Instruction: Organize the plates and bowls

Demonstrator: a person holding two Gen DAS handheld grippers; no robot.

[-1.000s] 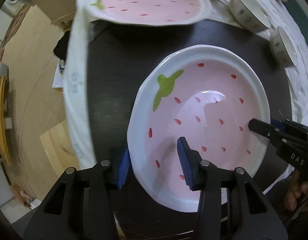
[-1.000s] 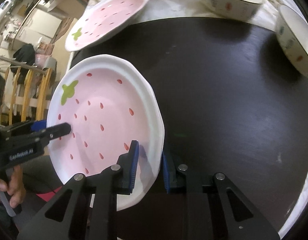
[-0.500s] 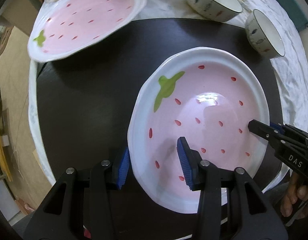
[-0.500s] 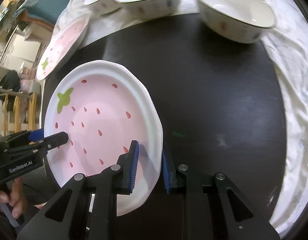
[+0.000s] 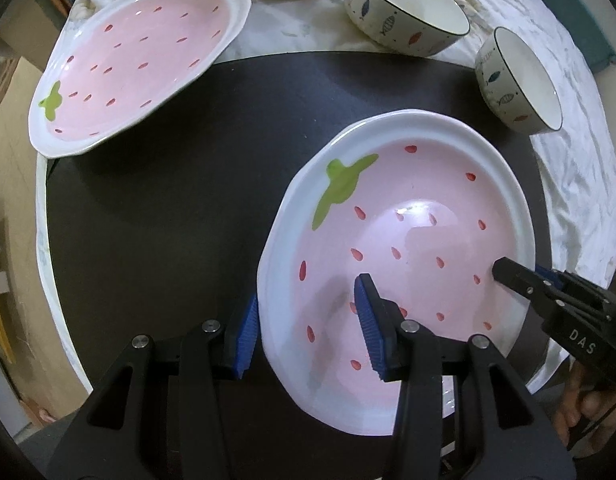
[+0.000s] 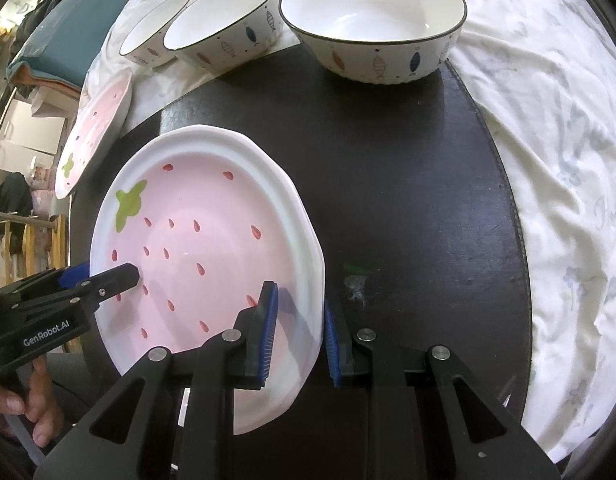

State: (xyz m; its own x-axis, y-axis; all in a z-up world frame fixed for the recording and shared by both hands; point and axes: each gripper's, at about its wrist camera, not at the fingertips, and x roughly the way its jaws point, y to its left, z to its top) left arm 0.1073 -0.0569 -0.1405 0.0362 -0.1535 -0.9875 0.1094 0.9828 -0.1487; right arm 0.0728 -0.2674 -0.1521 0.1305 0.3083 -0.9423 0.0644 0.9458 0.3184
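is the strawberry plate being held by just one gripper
No, the left gripper and right gripper each clamp opposite rims of the strawberry plate.

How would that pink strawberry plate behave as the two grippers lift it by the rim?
The strawberry plate looks like glazed ceramic, so probably stiff and breakable if dropped. Its glossy rim may be slippery, though the left gripper and right gripper pinch opposite edges with ribbed blue pads, which should help. It likely feels fairly heavy for its size.
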